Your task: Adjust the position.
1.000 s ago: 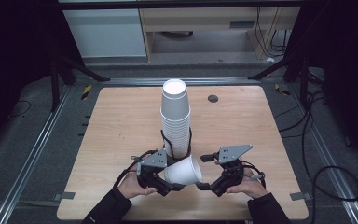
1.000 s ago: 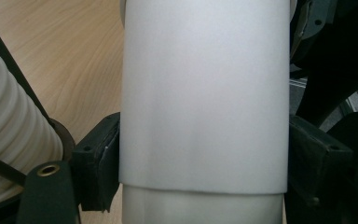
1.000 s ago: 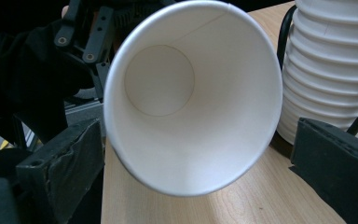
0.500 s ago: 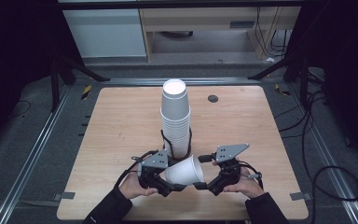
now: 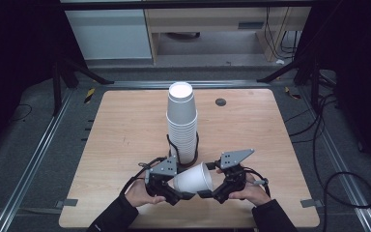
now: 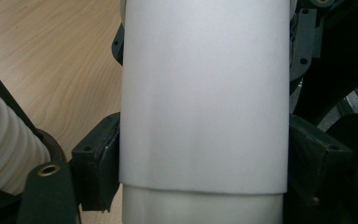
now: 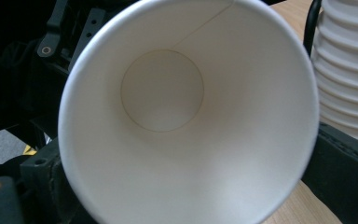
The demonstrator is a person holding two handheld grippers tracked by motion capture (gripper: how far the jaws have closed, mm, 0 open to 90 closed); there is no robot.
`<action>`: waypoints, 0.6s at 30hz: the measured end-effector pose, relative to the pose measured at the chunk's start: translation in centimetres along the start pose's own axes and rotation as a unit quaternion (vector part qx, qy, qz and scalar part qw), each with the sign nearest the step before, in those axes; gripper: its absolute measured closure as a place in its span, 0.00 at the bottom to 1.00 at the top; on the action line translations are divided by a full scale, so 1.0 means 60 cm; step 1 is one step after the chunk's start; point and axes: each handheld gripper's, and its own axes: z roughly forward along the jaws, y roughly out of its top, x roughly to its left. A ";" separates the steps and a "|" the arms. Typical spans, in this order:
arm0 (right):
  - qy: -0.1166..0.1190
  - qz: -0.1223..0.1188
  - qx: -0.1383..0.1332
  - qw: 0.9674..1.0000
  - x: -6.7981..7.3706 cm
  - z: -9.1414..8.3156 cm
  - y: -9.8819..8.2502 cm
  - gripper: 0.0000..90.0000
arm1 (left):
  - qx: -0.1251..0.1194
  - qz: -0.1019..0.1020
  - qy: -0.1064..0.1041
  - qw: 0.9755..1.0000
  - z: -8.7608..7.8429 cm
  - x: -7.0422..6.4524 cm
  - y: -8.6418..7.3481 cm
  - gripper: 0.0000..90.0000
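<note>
A: Cup (image 5: 193,179) loc?
B: On its side at the table's (image 5: 125,125) 6 o'clock, just below the cup stack (image 5: 182,123). L gripper (image 5: 186,195) clamped on its narrow end.
A: R gripper (image 5: 207,193)?
B: Jaws just been closing, straddling the rim; can't tell if pads press yet.

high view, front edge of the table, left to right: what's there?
Left hand → left tool → single white paper cup, lying on its side between both tools → right tool → right hand. The cup stack sits behind this row.
</note>
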 end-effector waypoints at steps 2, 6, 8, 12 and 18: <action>0.001 0.000 0.003 1.000 0.000 0.002 0.000 0.06 | 0.003 0.002 -0.001 1.000 0.000 0.000 0.001 0.24; 0.005 -0.002 0.007 1.000 0.001 0.006 -0.001 0.06 | 0.006 0.005 0.000 1.000 0.001 -0.002 0.002 0.24; 0.007 -0.003 0.010 1.000 0.001 0.007 -0.001 0.06 | 0.007 0.004 -0.001 1.000 0.001 -0.003 0.003 0.24; 0.009 -0.002 0.013 1.000 0.001 0.008 -0.001 0.07 | 0.008 0.005 -0.001 1.000 0.002 -0.003 0.002 0.24; 0.010 -0.007 0.015 1.000 0.002 0.008 -0.001 0.08 | 0.012 0.005 -0.003 1.000 0.002 -0.003 0.002 0.24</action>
